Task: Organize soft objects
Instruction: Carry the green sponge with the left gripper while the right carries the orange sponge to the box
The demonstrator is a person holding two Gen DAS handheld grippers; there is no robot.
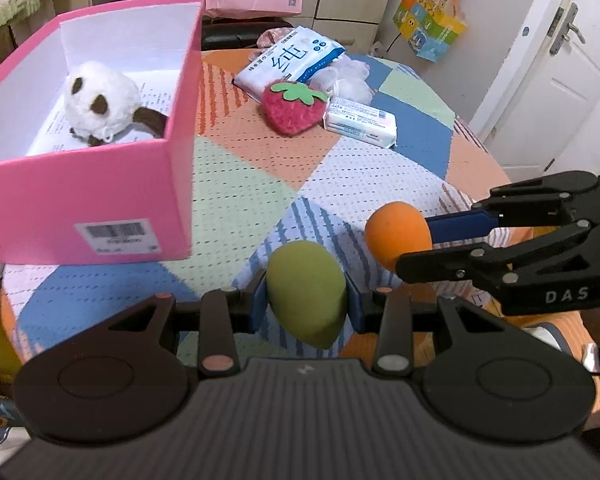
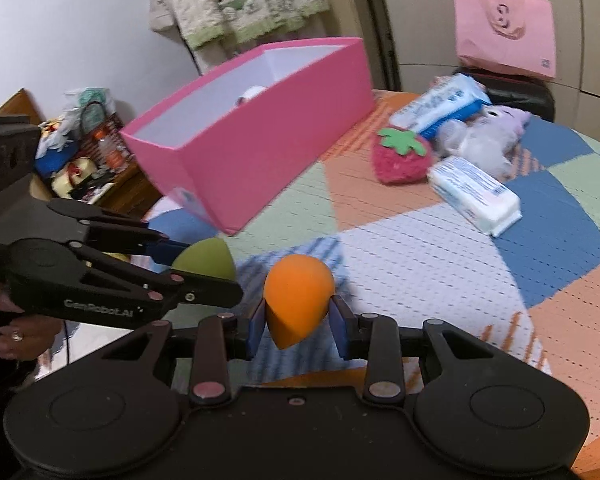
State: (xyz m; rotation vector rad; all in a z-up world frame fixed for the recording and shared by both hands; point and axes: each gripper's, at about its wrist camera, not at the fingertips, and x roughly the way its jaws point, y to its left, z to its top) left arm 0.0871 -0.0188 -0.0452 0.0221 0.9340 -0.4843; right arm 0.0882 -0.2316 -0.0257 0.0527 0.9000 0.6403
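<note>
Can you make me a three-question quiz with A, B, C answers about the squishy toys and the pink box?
1. Where is the white plush toy?
A. inside the pink box
B. on the floor
C. under the strawberry

2. What colour sponge does the right tool hold?
A. blue
B. orange
C. purple

3. What is the left tool doing?
A. hanging wide open
B. lying in the box
C. squeezing the green sponge

Answers: A, it sits on the box floor; B, the orange sponge is between its pads; C, both pads press the sponge's sides.
</note>
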